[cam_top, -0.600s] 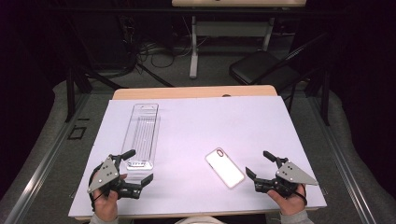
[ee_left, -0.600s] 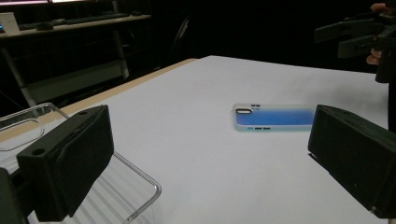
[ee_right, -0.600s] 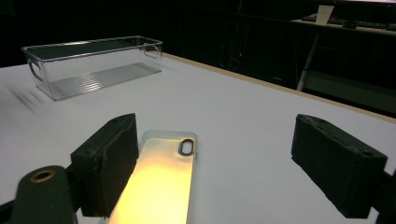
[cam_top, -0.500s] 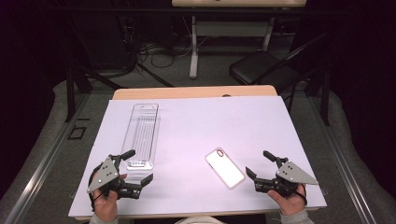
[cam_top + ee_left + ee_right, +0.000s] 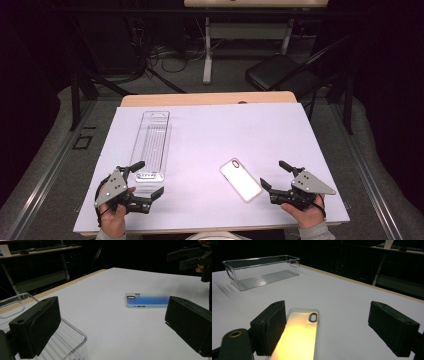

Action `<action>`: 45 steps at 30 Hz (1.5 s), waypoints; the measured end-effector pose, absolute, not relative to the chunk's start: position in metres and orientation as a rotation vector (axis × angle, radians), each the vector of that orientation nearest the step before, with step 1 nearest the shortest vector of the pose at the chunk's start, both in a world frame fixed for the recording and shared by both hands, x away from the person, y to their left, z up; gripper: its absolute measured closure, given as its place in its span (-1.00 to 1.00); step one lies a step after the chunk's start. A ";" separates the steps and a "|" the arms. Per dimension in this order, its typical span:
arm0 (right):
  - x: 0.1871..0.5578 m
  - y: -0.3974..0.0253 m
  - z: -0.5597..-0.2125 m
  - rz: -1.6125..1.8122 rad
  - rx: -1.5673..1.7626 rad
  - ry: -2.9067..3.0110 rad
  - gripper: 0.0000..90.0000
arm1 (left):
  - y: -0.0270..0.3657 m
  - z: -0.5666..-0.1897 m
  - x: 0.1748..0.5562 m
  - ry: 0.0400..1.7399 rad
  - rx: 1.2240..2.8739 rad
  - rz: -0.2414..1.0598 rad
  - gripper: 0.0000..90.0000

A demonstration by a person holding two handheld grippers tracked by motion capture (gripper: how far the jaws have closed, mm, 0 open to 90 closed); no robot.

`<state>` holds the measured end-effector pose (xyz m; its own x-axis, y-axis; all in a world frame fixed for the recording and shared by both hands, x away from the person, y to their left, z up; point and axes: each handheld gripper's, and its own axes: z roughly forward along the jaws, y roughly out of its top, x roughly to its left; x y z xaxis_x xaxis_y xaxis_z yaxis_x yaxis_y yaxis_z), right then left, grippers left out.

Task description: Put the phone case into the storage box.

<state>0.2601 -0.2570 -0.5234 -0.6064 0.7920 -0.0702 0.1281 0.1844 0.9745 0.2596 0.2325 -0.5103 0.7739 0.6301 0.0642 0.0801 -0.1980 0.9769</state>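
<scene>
**Spotter:** Where are we in the job?

**Me:** At the very start, as I read it. In the high view my left claw [image 5: 149, 178] sits at the lower left of the frame and my right claw [image 5: 274, 175] at the lower right, each with its jaws spread wide and nothing between them. Neither one touches anything.

**Spotter:** And the piece you're after?

**Me:** The phone case [image 5: 240, 179] lies flat on the white worktop [image 5: 240, 135], just right of centre in the lower half of the frame, its camera cut-out at the end away from me. It is just beside the right claw. In the right gripper view it glows yellowish at the bottom centre, close against the left-hand jaw. The clear bin [image 5: 152, 145] stands at the left of the frame, running away from me, its near end between the left claw's jaws or just beyond them — I cannot tell which. I see nothing in it.

**Spotter:** Next move?

**Me:** My guess is that the case goes into the bin. It lies flat and thin, so I'd bring the right claw over it, set the jaws either side of its long edges and close gently. Flat on the sheet like that, it may slide rather than lift — I'd go in low.

**Spotter:** Count for the log?

**Me:** One phone case, one clear bin, two claws, one worktop. Behind the worktop, on the floor, one dark chair [image 5: 282, 75] at the upper right
</scene>
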 end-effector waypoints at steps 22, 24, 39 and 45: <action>0.281 -0.248 -0.501 1.277 0.919 2.066 -0.66 | 0.232 -0.512 0.259 0.554 1.738 0.538 -0.99; 0.286 -0.246 -0.499 1.238 0.916 2.097 -0.62 | 0.232 -0.512 0.259 0.559 1.738 0.541 -0.99; 0.309 -0.232 -0.498 1.169 0.965 2.240 -0.50 | 0.232 -0.513 0.259 0.560 1.749 0.536 -0.99; 0.318 -0.229 -0.495 1.117 0.997 2.302 -0.38 | 0.232 -0.514 0.259 0.561 1.752 0.530 -0.99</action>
